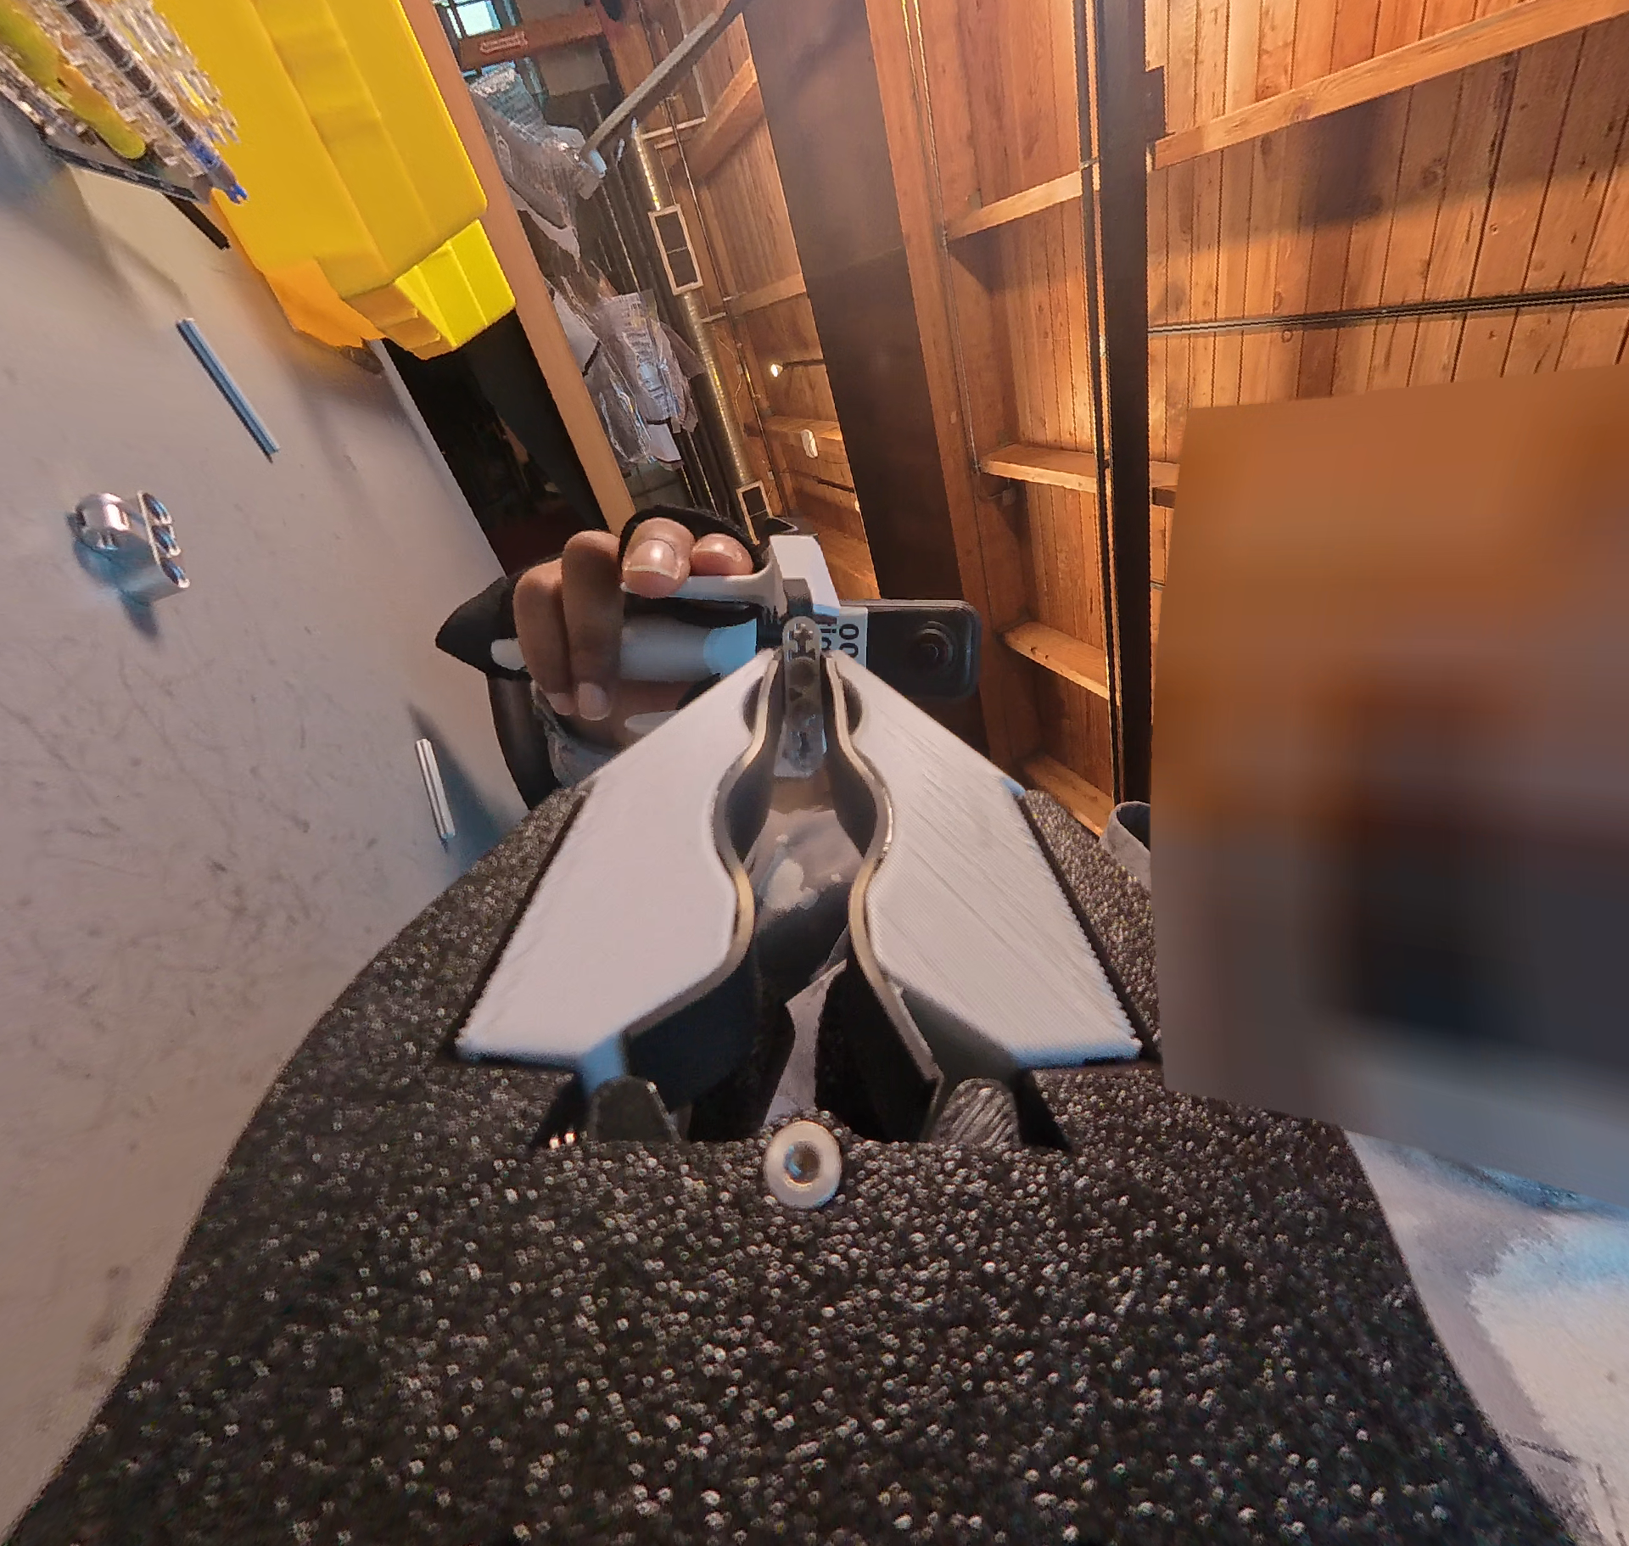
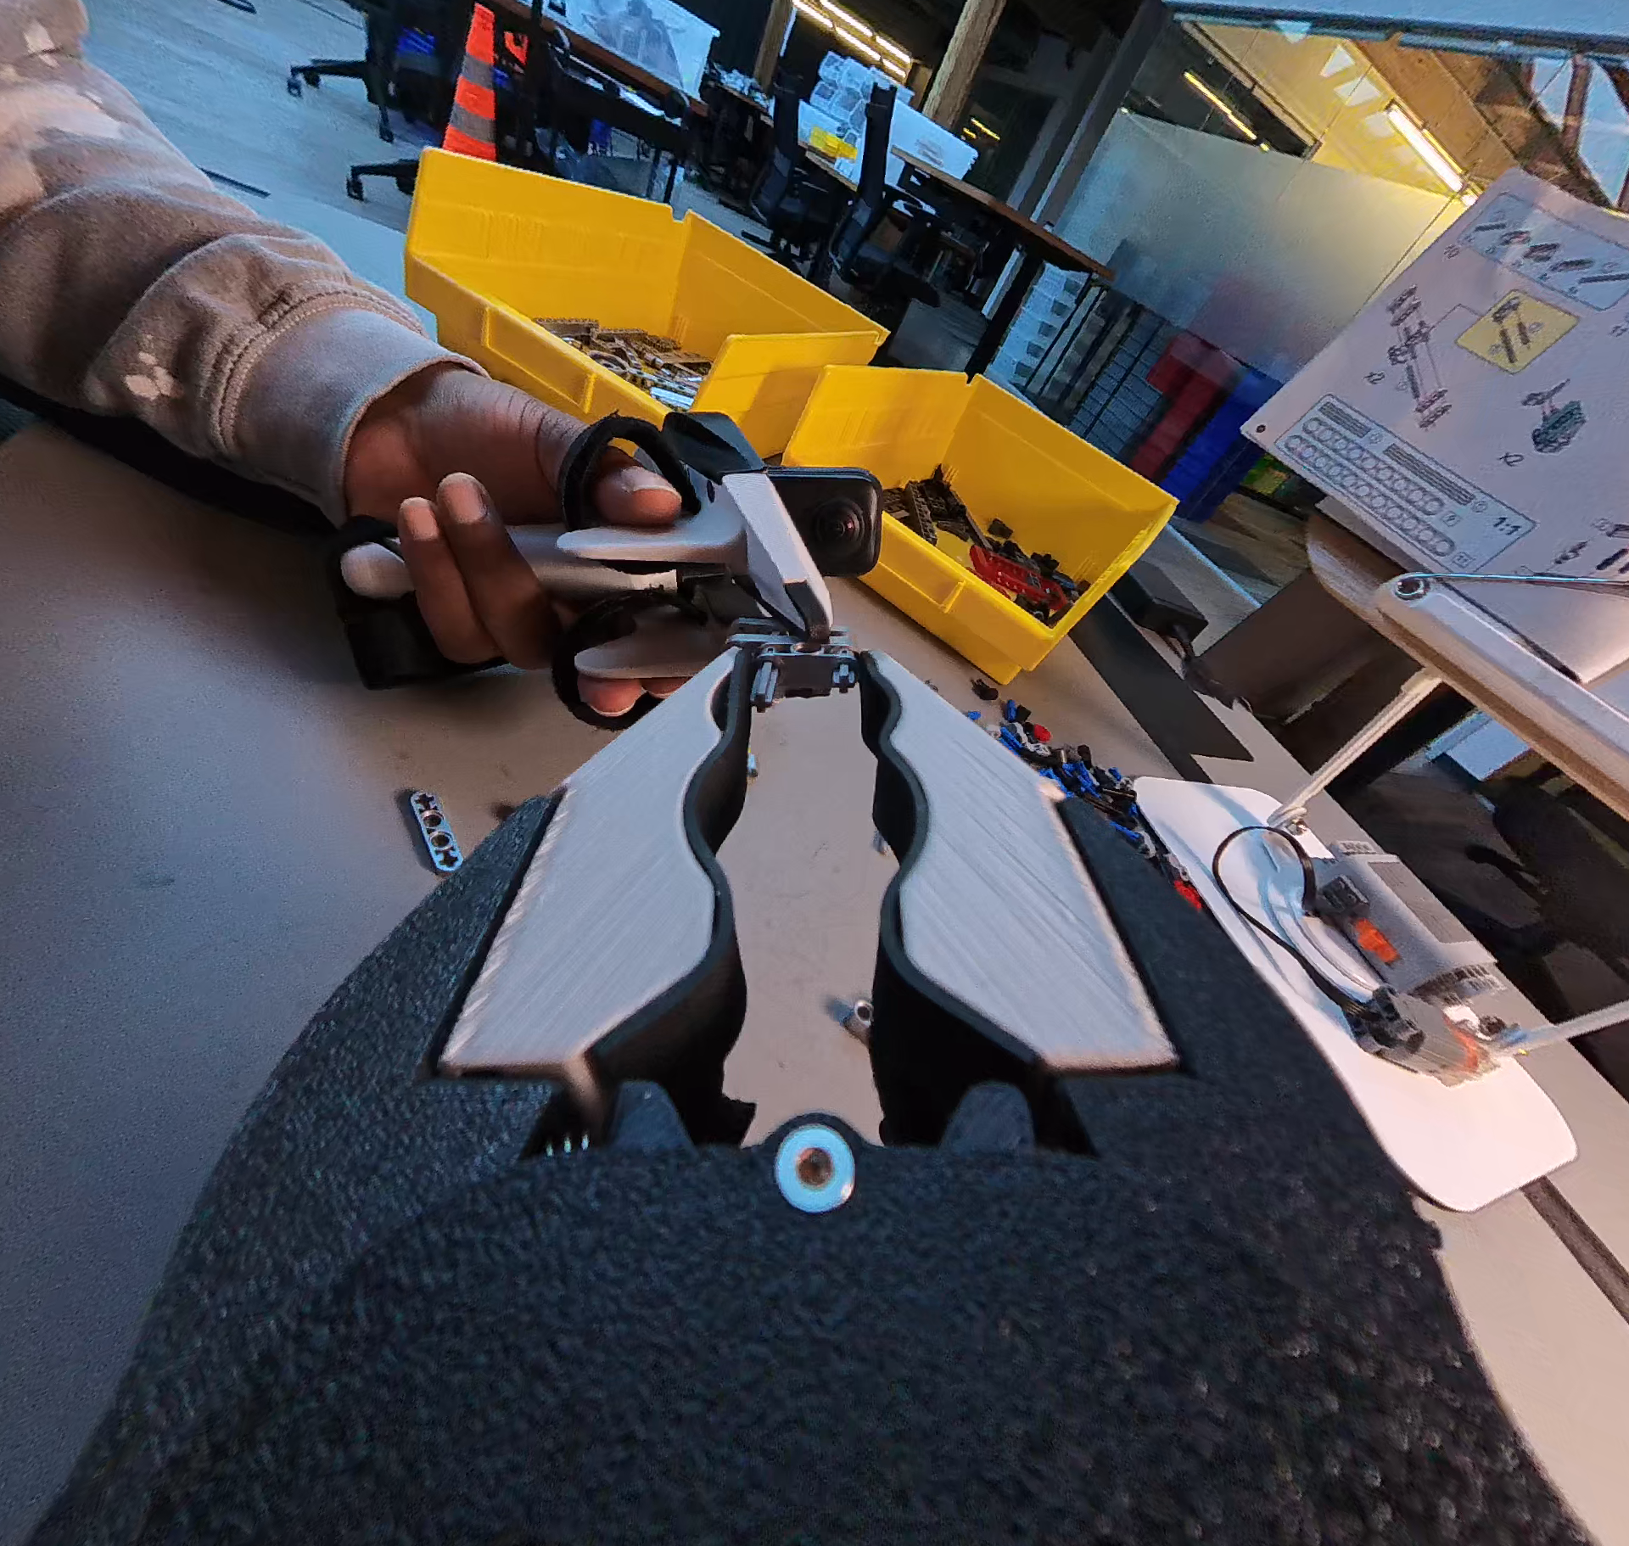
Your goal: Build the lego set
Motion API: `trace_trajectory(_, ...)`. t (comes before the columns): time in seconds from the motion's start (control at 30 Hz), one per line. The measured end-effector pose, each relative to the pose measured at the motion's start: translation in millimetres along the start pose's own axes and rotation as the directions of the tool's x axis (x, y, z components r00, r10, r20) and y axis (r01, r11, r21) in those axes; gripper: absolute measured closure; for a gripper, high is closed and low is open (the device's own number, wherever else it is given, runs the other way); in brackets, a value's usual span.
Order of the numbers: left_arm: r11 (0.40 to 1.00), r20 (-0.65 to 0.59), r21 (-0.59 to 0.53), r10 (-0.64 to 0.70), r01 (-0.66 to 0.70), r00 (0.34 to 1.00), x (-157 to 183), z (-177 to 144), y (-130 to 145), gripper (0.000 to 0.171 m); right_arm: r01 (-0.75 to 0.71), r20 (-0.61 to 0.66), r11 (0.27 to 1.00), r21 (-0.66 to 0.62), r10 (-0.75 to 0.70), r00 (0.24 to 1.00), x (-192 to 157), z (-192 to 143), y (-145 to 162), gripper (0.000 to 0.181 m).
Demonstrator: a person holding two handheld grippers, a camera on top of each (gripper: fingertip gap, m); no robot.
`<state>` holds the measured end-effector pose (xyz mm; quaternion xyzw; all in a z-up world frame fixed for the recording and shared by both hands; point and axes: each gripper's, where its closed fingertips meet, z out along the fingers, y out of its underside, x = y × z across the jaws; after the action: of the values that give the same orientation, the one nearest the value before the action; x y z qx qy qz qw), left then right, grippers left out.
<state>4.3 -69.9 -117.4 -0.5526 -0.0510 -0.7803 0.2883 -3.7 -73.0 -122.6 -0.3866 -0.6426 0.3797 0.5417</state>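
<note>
Grey beam (image 1: pixel 800 715) sits pinched in the left hand-held gripper (image 1: pixel 802 675) at 12 o'clock; the right hand-held gripper (image 2: pixel 800 666) clamps a grey brick assembly (image 2: pixel 798 666), yellow bins (image 2: pixel 564 269) beyond on the worktop (image 2: pixel 176 798).

The left gripper (image 1: pixel 804 710) is closed on a thin grey beam with holes (image 1: pixel 800 715), held upright between the fingertips and lifted off the table. The right gripper (image 2: pixel 800 673) clamps a small grey block assembly (image 2: pixel 798 666), made of short pieces with pins sticking out of its sides, also held in the air above the table. In the right wrist view, the left gripper's tip comes down onto the top of this assembly, so the two held pieces meet there.
</note>
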Motion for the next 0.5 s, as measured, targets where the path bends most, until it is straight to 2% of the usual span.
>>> trace_trajectory(0.2, 1.0, -0.021, 0.014, -0.024, 0.024, 0.999, 2.2, 0.7, -0.7, 0.165, 0.0, -0.011, 1.0, 0.014, 0.0, 1.0, 0.9, 0.0, -2.3, 0.159)
trace_trajectory(0.5, 0.983, 0.026, -0.054, 0.175, -0.173, 0.984, 17.4, 3.8, -0.1, 0.15, 0.02, -0.077, 0.998, 0.059, -0.016, 0.997, 7.2, -0.8, -10.9, 0.159)
